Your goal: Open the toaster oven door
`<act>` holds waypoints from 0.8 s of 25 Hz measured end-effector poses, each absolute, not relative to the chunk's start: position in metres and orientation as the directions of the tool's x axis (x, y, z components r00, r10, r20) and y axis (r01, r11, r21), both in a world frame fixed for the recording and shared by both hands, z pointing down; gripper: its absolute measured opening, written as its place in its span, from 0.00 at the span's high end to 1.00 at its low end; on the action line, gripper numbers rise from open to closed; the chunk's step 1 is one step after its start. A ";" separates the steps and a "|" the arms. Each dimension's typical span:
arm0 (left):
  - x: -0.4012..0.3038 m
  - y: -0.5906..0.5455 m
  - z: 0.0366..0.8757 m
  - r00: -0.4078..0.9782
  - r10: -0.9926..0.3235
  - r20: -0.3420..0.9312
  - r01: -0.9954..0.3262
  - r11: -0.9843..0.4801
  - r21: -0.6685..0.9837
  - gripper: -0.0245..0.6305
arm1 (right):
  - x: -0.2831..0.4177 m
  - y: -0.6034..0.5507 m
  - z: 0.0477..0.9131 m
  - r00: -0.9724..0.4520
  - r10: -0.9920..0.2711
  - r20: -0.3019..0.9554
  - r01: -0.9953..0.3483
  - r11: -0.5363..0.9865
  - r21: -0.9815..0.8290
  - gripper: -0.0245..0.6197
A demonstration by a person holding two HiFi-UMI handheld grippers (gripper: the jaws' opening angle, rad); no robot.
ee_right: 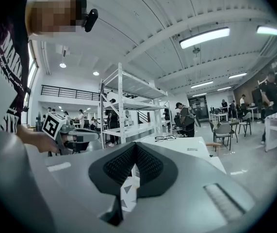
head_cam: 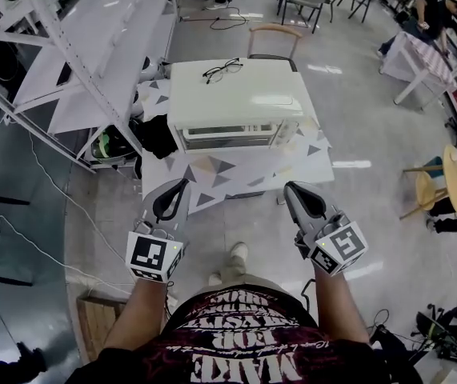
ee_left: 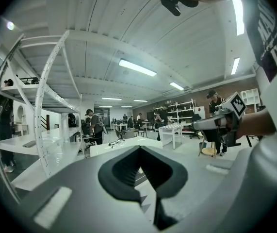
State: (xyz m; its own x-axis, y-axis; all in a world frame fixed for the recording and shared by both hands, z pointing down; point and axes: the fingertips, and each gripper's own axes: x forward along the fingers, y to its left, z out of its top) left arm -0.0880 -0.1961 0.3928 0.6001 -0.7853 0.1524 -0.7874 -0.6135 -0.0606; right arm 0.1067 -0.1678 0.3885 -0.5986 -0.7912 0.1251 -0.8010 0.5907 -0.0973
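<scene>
A white toaster oven [head_cam: 236, 102] stands on a small table [head_cam: 292, 166] covered in a triangle-patterned cloth; its door [head_cam: 228, 137] faces me and is closed. A pair of glasses [head_cam: 222, 70] lies on the oven's top. My left gripper [head_cam: 182, 184] hovers at the table's near edge, left of the oven front, its jaws shut on nothing. At the same height on the right, my right gripper [head_cam: 290, 186] is also shut and empty. Both are apart from the oven. The left gripper view shows the oven top [ee_left: 123, 147] beyond the closed left gripper [ee_left: 139, 149]; the right gripper view shows the oven top [ee_right: 182, 144] beyond the right gripper [ee_right: 136, 145].
A white shelving rack [head_cam: 92, 46] runs along the left. A chair [head_cam: 274, 34] stands behind the table, a round wooden stool [head_cam: 452, 174] at the right, a wooden pallet [head_cam: 96, 318] by my left leg. Cables trail on the floor; people stand in the background.
</scene>
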 end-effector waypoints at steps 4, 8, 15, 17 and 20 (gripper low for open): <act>-0.087 -0.213 0.394 0.591 -0.791 0.154 -0.793 -0.605 -0.064 0.96 | 0.107 -0.188 0.388 -0.609 -0.784 0.120 -0.793 0.601 -0.096 0.92; -0.089 -0.228 0.399 0.576 -0.800 0.167 -0.804 -0.592 -0.062 0.96 | 0.107 -0.206 0.388 -0.622 -0.774 0.117 -0.783 0.615 -0.097 0.92; -0.085 -0.253 0.397 0.557 -0.812 0.174 -0.817 -0.574 -0.061 0.96 | 0.115 -0.230 0.380 -0.641 -0.761 0.101 -0.768 0.634 -0.093 0.92; -0.082 -0.260 0.395 0.550 -0.818 0.170 -0.821 -0.566 -0.068 0.96 | 0.120 -0.238 0.376 -0.645 -0.759 0.089 -0.764 0.639 -0.091 0.92; -0.079 -0.270 0.393 0.537 -0.828 0.164 -0.829 -0.553 -0.078 0.96 | 0.126 -0.249 0.375 -0.655 -0.751 0.080 -0.756 0.649 -0.088 0.92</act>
